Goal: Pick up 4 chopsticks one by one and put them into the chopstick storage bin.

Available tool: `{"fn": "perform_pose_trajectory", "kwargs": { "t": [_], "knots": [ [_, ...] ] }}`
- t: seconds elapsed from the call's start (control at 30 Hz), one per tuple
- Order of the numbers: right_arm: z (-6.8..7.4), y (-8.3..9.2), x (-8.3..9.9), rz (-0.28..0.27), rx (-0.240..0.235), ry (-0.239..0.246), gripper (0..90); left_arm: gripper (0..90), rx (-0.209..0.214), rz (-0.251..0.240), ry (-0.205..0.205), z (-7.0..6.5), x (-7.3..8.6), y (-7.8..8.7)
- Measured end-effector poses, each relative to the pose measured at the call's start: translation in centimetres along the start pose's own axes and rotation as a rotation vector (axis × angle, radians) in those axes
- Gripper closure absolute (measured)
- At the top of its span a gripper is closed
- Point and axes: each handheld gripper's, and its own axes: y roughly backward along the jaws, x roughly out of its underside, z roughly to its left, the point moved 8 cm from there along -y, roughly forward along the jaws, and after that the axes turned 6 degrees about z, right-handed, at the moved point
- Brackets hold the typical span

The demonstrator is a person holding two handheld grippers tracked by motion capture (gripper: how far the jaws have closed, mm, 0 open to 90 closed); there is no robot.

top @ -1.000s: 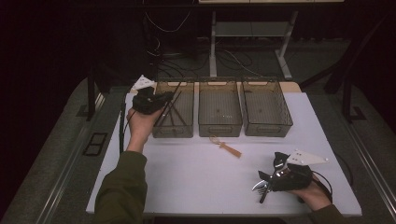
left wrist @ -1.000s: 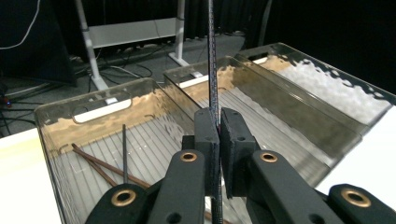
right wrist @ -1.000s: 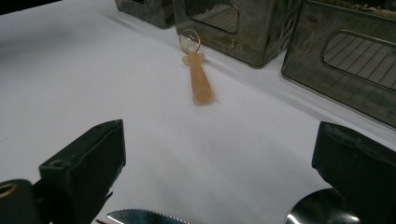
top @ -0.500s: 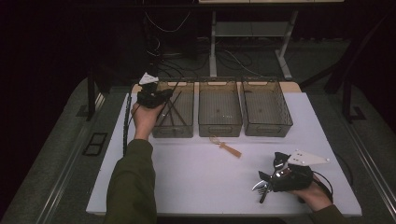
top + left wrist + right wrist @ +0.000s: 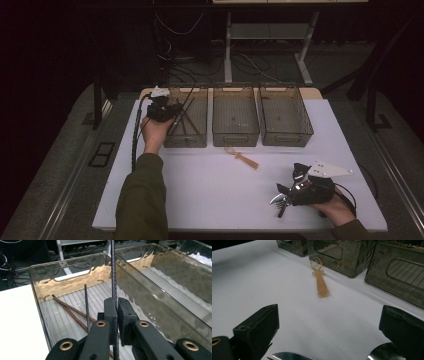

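Left gripper (image 5: 172, 107) sits at the near-left corner of the left bin (image 5: 197, 141), arm stretched out from the bottom edge of the high view. Jaws pinched tight on a thin dark chopstick (image 5: 114, 272), which stands nearly upright between the pads and runs up out of the left gripper view. Inside that left bin (image 5: 45, 305): a second dark chopstick (image 5: 86, 307) leaning on the ribbed floor, plus two brown chopsticks (image 5: 72, 311) lying diagonally.

Three smoky clear bins in a row at the far side of the white table (image 5: 200, 195): left, middle bin (image 5: 235, 135), right bin (image 5: 287, 135). Can't tell what's in the middle or right one.

Right gripper (image 5: 282, 195) rests low at the near-right of the table, jaws spread wide, holding nothing. In the right gripper view a serrated knife tip (image 5: 292, 356) and a spoon bowl (image 5: 385, 352) lie just under the jaws at the bottom edge, apparently not gripped.

Small amber wooden utensil (image 5: 242, 158) with a ring-shaped head lies loose on the table, just in front of the middle bin, well apart from both grippers. Right gripper view has the wooden utensil (image 5: 320, 281) straight ahead, ring end toward the bins.
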Motion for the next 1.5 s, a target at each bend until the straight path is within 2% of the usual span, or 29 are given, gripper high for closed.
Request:
{"fn": "perform_pose_trajectory", "kwargs": {
  "t": [0.23, 0.47, 0.8, 1.03, 1.13, 1.3, 1.5],
  "knots": [
    [0.0, 0.0, 0.0, 0.001, -0.001, 0.002, 3.0, 84.5, -0.013, 0.007, 0.004, 0.1, 0.1, -0.1],
    [0.2, 0.0, 0.0, 0.002, -0.004, 0.006, 3.0, 70.8, -0.028, 0.004, -0.012, -0.2, -0.2, 0.0],
    [0.1, -0.2, 0.0, 0.01, -0.004, 0.003, 3.0, 56.6, 0.038, -0.007, -0.024, -1.0, -0.5, 1.2],
    [0.0, -0.2, 0.1, 0.008, 0.001, -0.001, 3.0, 46.7, 0.077, -0.005, -0.079, -2.4, -0.3, 2.6],
    [-0.1, -0.2, 0.0, 0.007, 0.004, -0.001, 3.0, 42.1, 0.112, 0.001, -0.09, -3.5, 0.1, 3.2],
    [0.0, -0.3, 0.1, 0.014, 0.003, -0.002, 3.0, 37.3, 0.162, 0.009, -0.108, -5.2, 1.3, 4.3],
    [0.1, -0.3, 0.0, 0.012, 0.001, 0.001, 3.0, 34.7, 0.176, 0.019, -0.14, -6.9, 3.1, 5.2]
  ]
}}
